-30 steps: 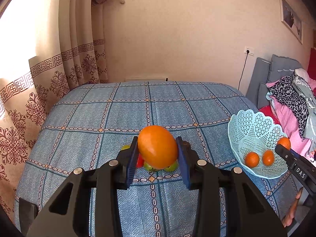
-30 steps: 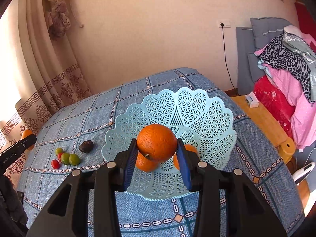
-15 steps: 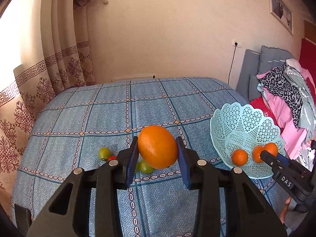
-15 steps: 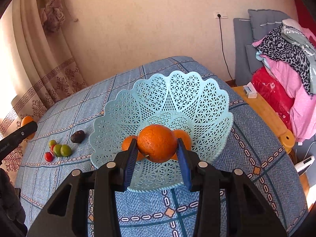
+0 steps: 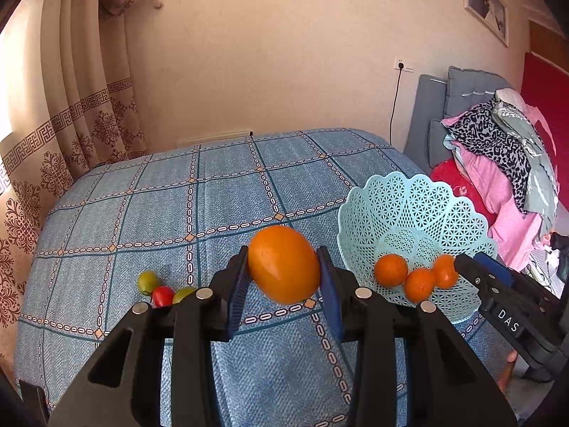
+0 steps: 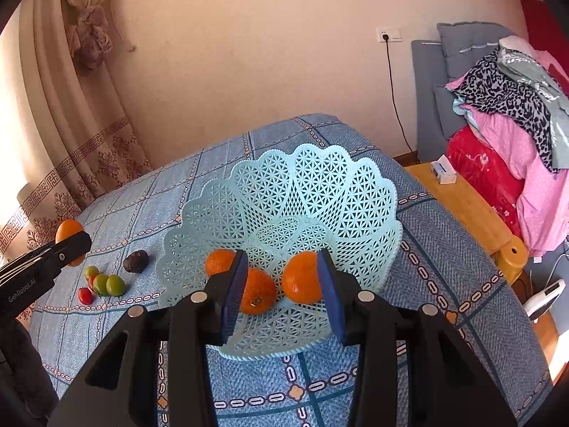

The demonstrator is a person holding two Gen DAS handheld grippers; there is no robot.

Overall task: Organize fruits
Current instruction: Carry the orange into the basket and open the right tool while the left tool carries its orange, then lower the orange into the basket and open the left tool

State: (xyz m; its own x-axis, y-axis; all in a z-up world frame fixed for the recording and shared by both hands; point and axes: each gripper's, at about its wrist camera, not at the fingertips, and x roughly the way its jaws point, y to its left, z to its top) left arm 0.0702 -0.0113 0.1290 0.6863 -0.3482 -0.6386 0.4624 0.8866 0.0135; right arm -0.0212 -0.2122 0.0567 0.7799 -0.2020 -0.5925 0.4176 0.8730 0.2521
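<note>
My left gripper (image 5: 283,253) is shut on a large orange (image 5: 283,265), held above the blue checked bedspread just left of the light-blue lattice basket (image 5: 412,210). My right gripper (image 6: 281,257) stands open over the basket's (image 6: 320,192) near side, with nothing gripped. Three oranges lie in the basket: one at the left (image 6: 217,261), one in the middle (image 6: 259,290) and one at the right (image 6: 301,283). Small green fruits (image 6: 106,284), red ones (image 6: 85,295) and a dark fruit (image 6: 136,261) lie on the bedspread left of the basket.
The bed (image 5: 213,206) fills the middle of both views. A patterned curtain (image 5: 71,135) hangs at the left. A wooden side table (image 6: 469,206) and a pile of clothes (image 6: 515,106) stand at the right, beside a cable and wall socket (image 6: 389,33).
My right gripper has opened and let its orange go into the basket beside the other two. My left gripper has carried its orange rightwards, nearer the basket.
</note>
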